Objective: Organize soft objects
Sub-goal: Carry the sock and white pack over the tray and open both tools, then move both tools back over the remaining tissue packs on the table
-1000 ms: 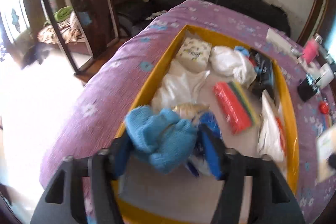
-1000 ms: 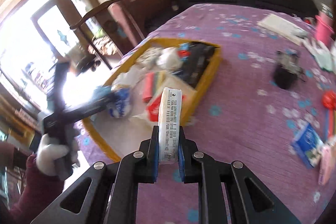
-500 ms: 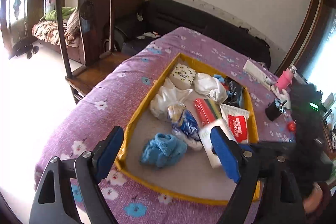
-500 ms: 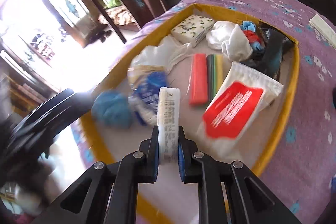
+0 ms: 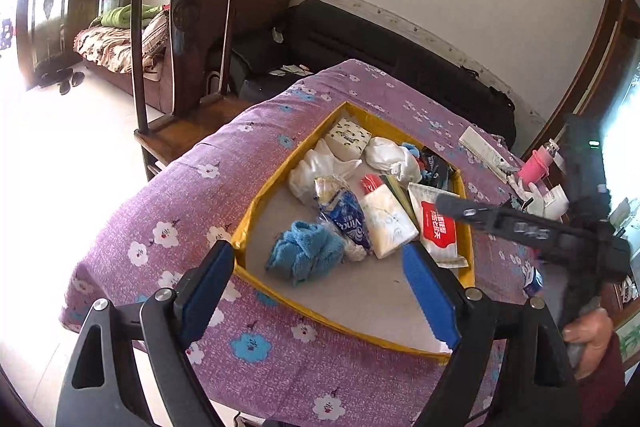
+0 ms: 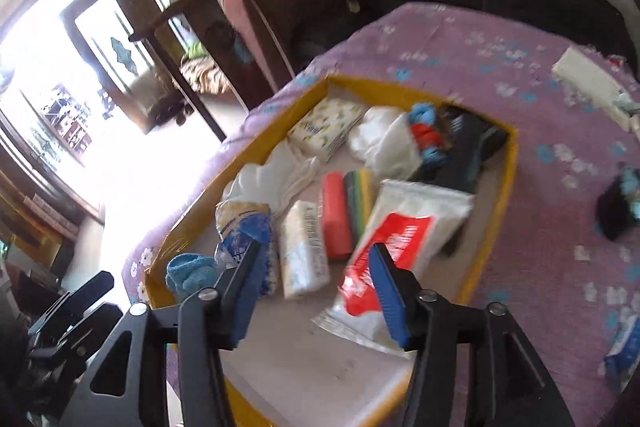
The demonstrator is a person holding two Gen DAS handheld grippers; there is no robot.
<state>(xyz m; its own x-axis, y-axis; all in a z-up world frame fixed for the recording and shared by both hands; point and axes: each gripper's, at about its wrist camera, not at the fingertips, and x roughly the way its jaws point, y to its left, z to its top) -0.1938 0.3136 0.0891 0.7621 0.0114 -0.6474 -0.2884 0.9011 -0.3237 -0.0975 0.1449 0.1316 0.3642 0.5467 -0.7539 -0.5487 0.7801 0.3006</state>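
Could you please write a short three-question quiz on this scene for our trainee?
1. True or false: the right gripper is clamped on the white tissue pack.
2. Which item lies nearest the yellow tray's near-left corner? A) blue fuzzy socks B) red-label wipes pack C) patterned tissue pack
3. Fill in: the left gripper holds ____.

Key: 1 false, its jaws have just been opening and the pack lies in the tray; 2 A; 3 nothing.
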